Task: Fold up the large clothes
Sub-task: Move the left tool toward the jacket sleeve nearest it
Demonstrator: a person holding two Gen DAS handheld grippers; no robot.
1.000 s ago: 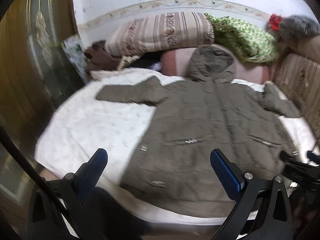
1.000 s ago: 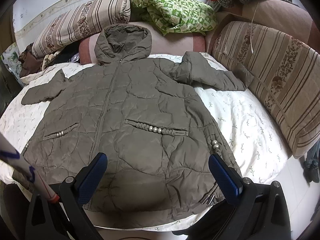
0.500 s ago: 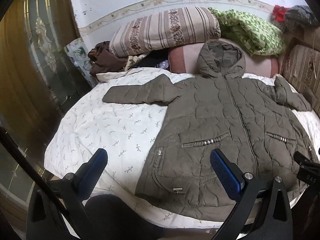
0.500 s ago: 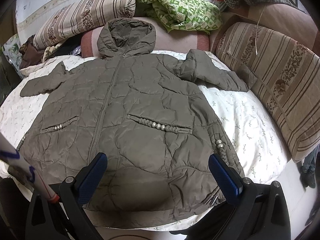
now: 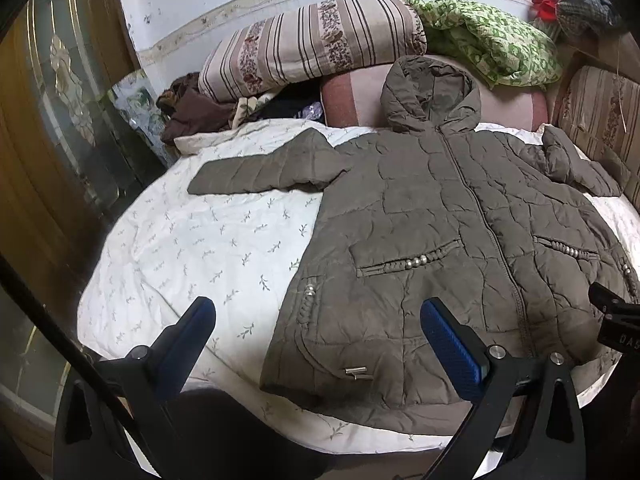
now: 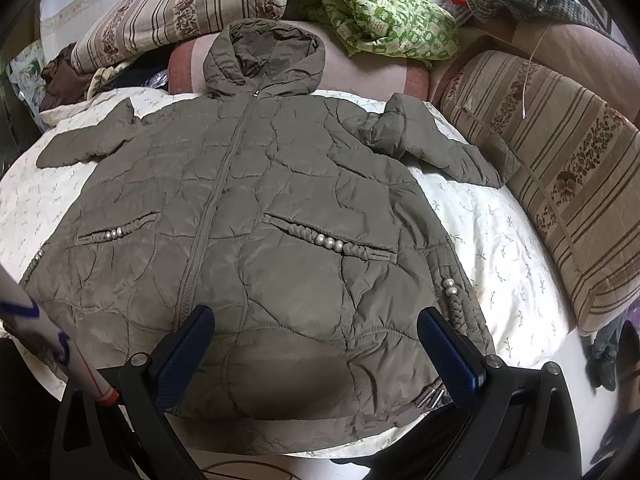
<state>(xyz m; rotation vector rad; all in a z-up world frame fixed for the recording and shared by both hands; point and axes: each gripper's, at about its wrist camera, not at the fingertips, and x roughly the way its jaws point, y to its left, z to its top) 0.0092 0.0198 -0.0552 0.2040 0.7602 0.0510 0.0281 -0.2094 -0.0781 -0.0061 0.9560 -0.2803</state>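
An olive-brown quilted hooded jacket (image 5: 440,216) lies flat and zipped, front up, on a white bed (image 5: 208,248), both sleeves spread out and the hood resting on a pink bolster. It fills the right wrist view (image 6: 256,216). My left gripper (image 5: 316,344) is open and empty above the jacket's lower left hem corner. My right gripper (image 6: 316,344) is open and empty above the jacket's lower right hem. Part of the right gripper (image 5: 616,320) shows at the right edge of the left wrist view.
Striped pillows (image 5: 312,44) and a green blanket (image 5: 492,40) sit at the head of the bed. A striped cushion (image 6: 560,176) lines the right side. A wooden door (image 5: 44,152) stands at the left. Brown clothes (image 5: 188,108) are piled at the far left corner.
Both grippers have come closer to the jacket; the left view has swung left and settled from blur, and the jacket looks larger in both views. Both stay open.
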